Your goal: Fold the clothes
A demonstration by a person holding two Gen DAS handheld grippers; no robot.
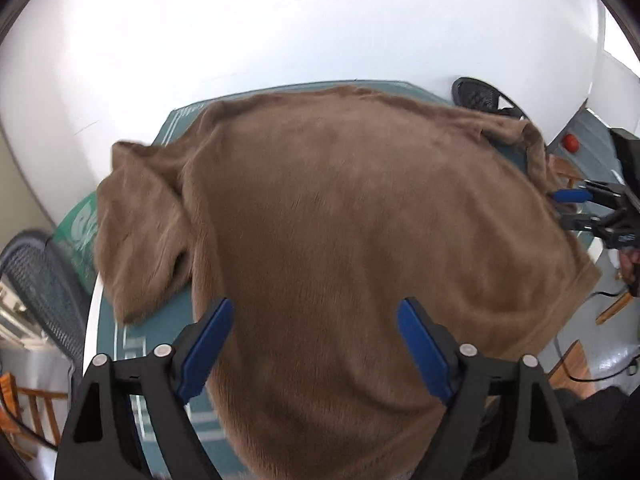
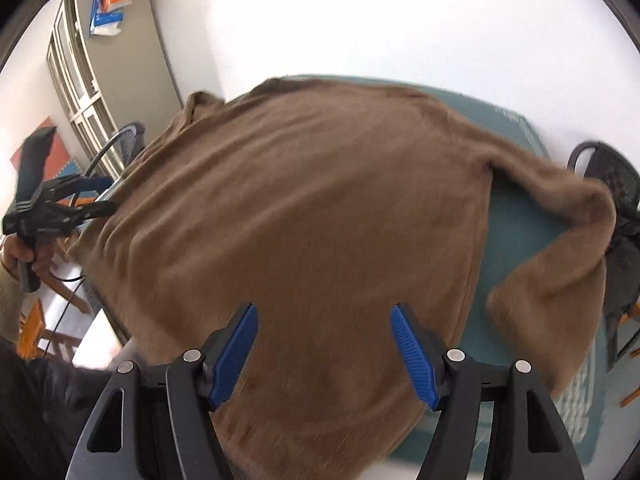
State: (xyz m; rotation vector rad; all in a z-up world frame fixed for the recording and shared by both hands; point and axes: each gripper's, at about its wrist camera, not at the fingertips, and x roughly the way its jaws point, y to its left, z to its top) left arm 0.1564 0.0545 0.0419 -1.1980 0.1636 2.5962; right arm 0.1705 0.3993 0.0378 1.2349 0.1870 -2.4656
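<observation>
Brown sweater (image 1: 340, 216) lies spread flat over the teal mat (image 1: 160, 320) on the white table (image 1: 90, 332), covering most of it. Fabric is soft and fuzzy, a single plain colour, with a few shallow wrinkles across the body. Near hem hangs toward the table's near edge. Left sleeve (image 1: 140, 220) is bent back on itself and rests on the mat beside the body; right sleeve (image 2: 560, 248) bends at the elbow, its cuff on the mat near the right edge. Some motion blur in both views.

Left gripper (image 1: 316, 344) hovers over the near part of the sweater, its blue fingers (image 1: 208, 348) spread wide, nothing between them. Right gripper (image 2: 324, 344) likewise: fingers (image 2: 412, 352) wide apart, empty, above the cloth.

Surroundings: dark mesh chair (image 2: 612, 184) at the far right, touching the right sleeve's elbow; a second mesh chair (image 1: 44, 276) at left. Beige cabinet (image 2: 112, 72) against the wall at far left, with orange and blue packages (image 2: 110, 0) on top. White wall (image 1: 300, 28) behind the table.
</observation>
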